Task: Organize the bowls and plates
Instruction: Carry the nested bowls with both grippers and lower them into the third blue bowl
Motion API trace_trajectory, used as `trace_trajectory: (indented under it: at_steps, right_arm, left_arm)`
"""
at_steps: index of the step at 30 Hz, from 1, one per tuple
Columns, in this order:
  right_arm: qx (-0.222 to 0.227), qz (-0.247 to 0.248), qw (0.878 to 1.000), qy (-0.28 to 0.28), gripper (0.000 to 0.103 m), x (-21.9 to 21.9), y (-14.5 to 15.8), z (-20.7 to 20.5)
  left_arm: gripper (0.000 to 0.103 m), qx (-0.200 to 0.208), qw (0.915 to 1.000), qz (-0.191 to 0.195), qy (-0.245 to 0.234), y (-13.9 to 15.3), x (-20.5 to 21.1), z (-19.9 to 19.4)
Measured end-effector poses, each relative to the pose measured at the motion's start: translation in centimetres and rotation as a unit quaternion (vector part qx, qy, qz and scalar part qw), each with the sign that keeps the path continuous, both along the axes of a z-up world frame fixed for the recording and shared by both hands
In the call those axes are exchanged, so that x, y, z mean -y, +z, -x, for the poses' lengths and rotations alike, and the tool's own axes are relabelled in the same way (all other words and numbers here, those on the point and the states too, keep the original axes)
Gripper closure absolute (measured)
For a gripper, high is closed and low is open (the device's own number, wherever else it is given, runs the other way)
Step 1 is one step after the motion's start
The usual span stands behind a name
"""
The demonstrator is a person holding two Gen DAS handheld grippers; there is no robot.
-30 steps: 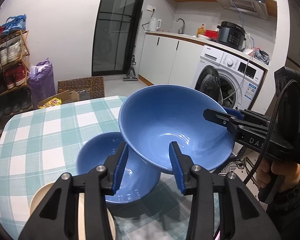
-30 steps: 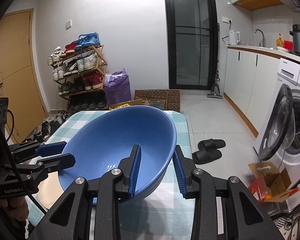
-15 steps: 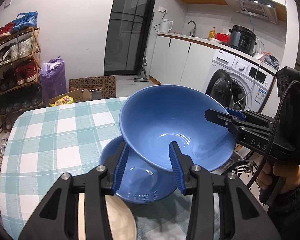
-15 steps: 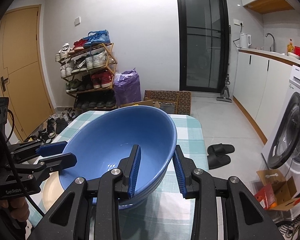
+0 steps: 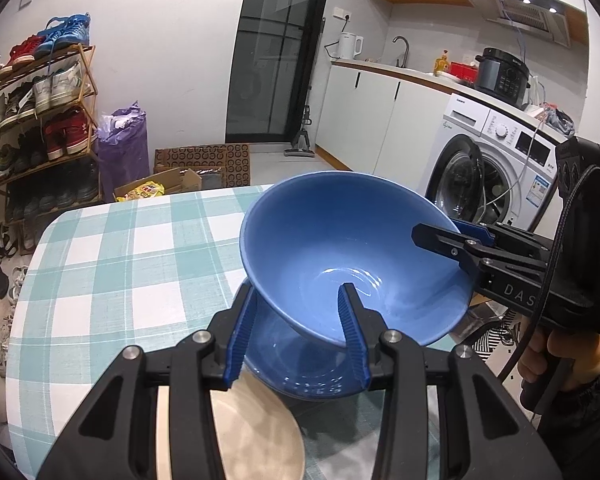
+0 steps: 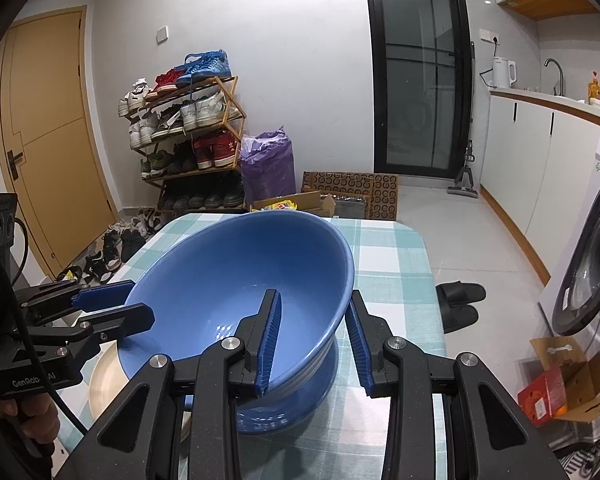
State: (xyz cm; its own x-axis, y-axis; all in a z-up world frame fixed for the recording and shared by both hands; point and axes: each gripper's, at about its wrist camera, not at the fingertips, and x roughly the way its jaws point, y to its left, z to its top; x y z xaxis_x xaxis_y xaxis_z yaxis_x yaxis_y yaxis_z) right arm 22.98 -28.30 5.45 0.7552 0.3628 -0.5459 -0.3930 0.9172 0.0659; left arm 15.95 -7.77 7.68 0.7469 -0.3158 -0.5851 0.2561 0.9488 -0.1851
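Note:
A large blue bowl (image 5: 340,248) hangs tilted over the checked tablecloth (image 5: 120,264), carried by both grippers. My left gripper (image 5: 298,320) is shut on its near rim, one pad inside and one outside. My right gripper (image 5: 448,236) clamps the opposite rim. In the right wrist view the same bowl (image 6: 236,272) sits in my right gripper (image 6: 312,320), with my left gripper (image 6: 132,304) on the far rim. A second blue bowl (image 5: 300,368) stands on the table directly under it, also visible as the lower bowl (image 6: 292,396). A beige plate (image 5: 256,436) lies beside that bowl.
The table's right edge (image 6: 432,280) drops to a floor with black slippers (image 6: 460,300) and a cardboard box (image 6: 560,384). A washing machine (image 5: 496,176) stands right of the table. A shoe rack (image 6: 188,132) and a purple bag (image 6: 266,168) lie beyond the far edge.
Both grippers have carried the big bowl sideways and slightly down, so it now hangs right over the lower bowl instead of beside it. The grips are unchanged.

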Motion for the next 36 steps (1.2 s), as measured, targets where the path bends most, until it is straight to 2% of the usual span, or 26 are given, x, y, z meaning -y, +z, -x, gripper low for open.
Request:
trace_trajectory:
  at_steps: [20, 36]
  right_arm:
    - [-0.033, -0.008, 0.999, 0.007, 0.069, -1.1, -4.4, -2.0]
    - [-0.042, 0.013, 0.999, 0.005, 0.069, -2.0, -6.5, -2.8]
  left_arm:
    - [0.062, -0.019, 0.9997, -0.011, 0.011, -2.7, -1.0, -1.2]
    - [0.062, -0.032, 0.999, -0.029, 0.015, -4.6, -1.0, -2.1]
